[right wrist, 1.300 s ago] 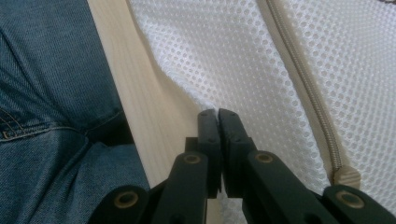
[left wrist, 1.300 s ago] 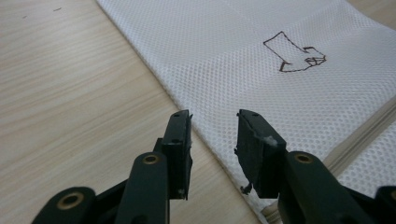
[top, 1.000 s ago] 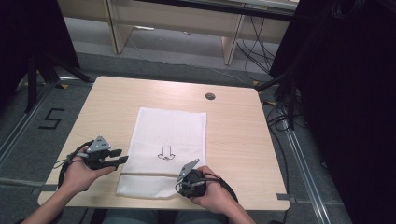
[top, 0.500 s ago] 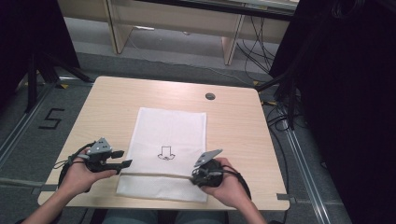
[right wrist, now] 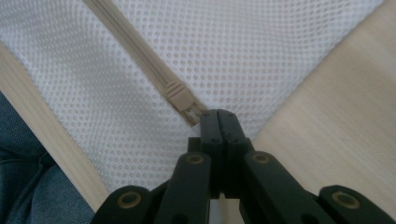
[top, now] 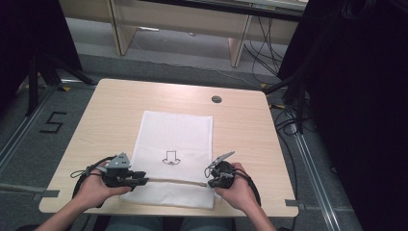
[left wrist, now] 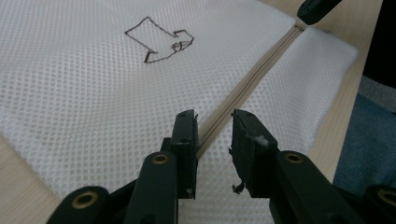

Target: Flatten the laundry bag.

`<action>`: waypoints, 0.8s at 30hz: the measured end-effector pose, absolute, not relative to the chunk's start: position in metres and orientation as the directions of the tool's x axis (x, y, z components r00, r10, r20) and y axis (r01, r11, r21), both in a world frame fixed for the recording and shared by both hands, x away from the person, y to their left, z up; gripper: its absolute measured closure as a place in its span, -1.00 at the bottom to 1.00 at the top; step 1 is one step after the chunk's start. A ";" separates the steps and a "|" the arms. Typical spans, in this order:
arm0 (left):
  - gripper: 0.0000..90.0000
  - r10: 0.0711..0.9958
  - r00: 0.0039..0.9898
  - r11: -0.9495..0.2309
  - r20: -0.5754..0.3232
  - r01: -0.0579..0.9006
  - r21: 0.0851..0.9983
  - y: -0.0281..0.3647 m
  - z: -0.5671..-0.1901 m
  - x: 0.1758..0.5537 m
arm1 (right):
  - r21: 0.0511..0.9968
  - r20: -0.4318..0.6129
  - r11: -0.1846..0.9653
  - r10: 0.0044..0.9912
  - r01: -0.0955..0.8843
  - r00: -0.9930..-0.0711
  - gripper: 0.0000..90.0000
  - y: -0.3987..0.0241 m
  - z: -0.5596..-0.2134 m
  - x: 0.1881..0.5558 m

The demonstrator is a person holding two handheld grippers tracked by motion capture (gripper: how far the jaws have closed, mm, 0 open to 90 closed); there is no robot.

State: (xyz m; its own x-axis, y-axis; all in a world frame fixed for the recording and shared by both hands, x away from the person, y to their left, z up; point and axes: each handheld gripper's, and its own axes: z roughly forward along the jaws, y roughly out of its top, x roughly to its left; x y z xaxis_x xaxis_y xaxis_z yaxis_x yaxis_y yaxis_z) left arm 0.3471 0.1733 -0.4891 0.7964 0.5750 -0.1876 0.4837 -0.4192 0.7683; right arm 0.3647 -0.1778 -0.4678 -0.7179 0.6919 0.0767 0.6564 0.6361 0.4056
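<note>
Since the earlier frames the right gripper (top: 208,176) has travelled from the middle of the bag's near strip out to the bag's right edge, and the zip (top: 173,181) now lies drawn out between the two grippers. The left gripper (top: 144,181) has shifted slightly along the left end of the zip.

Right gripper: jaws fully closed, pads together. In the right gripper view the tips (right wrist: 218,116) meet at the end of the beige zip slider (right wrist: 180,98); the pull tab itself is hidden between the pads, so the grip is on the slider's tab end. The zip tape runs away from the tips, up and to the left. The bag's right edge lies just beside the jaws, with bare table (right wrist: 327,116) to their right.

Left gripper: jaws have just been closing and stand partly apart. In the left gripper view the tips (left wrist: 212,135) straddle the zip (left wrist: 243,88), which passes between them; the pads do not press on it. The mesh bag (left wrist: 84,107) lies flat under and ahead of the jaws, its drawn arrow (left wrist: 161,42) ahead and to the left. The other gripper's tip shows at the far end of the zip.

The bag (top: 178,134) lies flat on the table (top: 106,110), its near end between the two hands.
</note>
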 end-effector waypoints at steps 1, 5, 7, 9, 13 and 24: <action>0.56 0.578 0.796 -0.434 -0.179 0.486 0.759 0.174 -0.491 0.348 | 0.395 0.077 0.643 0.688 0.656 -0.721 1.00 -0.176 -0.470 0.364; 0.55 0.601 0.780 -0.460 -0.176 0.517 0.722 0.175 -0.499 0.351 | 0.373 0.055 0.662 0.684 0.650 -0.728 1.00 -0.170 -0.474 0.364; 0.55 0.601 0.784 -0.492 -0.157 0.517 0.700 0.177 -0.500 0.353 | 0.354 0.057 0.657 0.695 0.666 -0.717 1.00 -0.167 -0.476 0.364; 0.55 0.587 0.799 -0.542 -0.131 0.509 0.669 0.179 -0.502 0.354 | 0.363 0.052 0.672 0.677 0.645 -0.734 1.00 -0.166 -0.479 0.364; 0.57 0.603 0.789 -0.553 -0.123 0.524 0.648 0.180 -0.502 0.354 | 0.367 0.063 0.667 0.678 0.649 -0.732 1.00 -0.165 -0.480 0.365; 0.55 0.612 0.782 -0.560 -0.122 0.536 0.632 0.183 -0.501 0.356 | 0.392 0.115 0.641 0.678 0.660 -0.726 0.85 -0.170 -0.479 0.365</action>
State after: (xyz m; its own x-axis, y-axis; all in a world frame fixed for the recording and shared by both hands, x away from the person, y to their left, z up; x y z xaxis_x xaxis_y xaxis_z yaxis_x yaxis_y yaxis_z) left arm 0.3562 0.1833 -0.5013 0.7817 0.6116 -0.1220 0.5364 -0.5596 0.6318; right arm 0.3651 -0.1701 -0.4789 -0.7262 0.6777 0.1154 0.6601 0.6406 0.3924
